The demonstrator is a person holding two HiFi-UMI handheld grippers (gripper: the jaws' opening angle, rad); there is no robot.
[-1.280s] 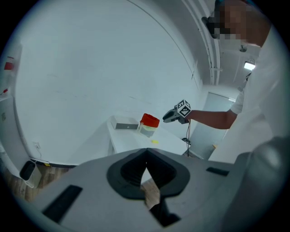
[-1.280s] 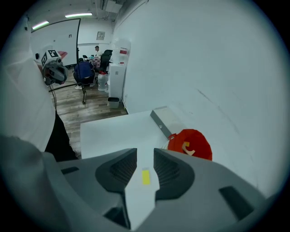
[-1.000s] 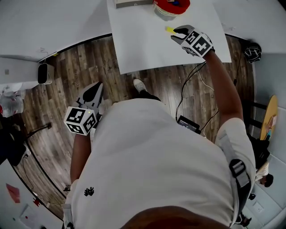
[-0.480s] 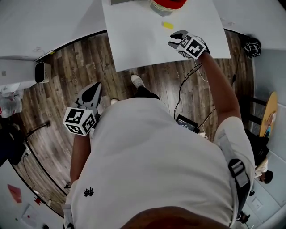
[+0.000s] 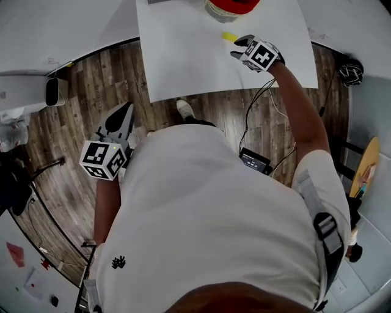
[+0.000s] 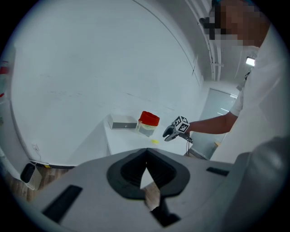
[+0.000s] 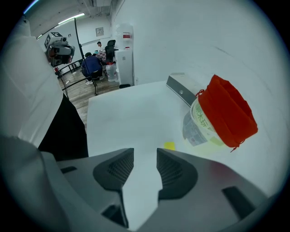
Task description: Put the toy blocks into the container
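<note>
A small yellow block [image 5: 229, 36] lies on the white table [image 5: 183, 55], a little in front of the clear container with a red top [image 5: 231, 7]. My right gripper [image 5: 239, 47] hovers just right of the block. In the right gripper view its jaws [image 7: 145, 156] stand apart and have just been opening. Only bare table shows between them, and the block [image 7: 169, 146] lies just past the right jaw's tip, with the container [image 7: 217, 118] behind it. My left gripper [image 5: 121, 113] hangs over the wooden floor, far from the table. Its jaws [image 6: 146, 152] are shut with nothing in them.
A flat grey box [image 7: 181, 90] lies on the table beside the container. A person's foot [image 5: 183, 110] and cables [image 5: 263, 104] are on the floor at the table's near edge. People sit at desks far off [image 7: 95, 63].
My right gripper drew back from the yellow block, then came down close beside it again with its jaws wider apart. My left gripper drifted slightly to the left.
</note>
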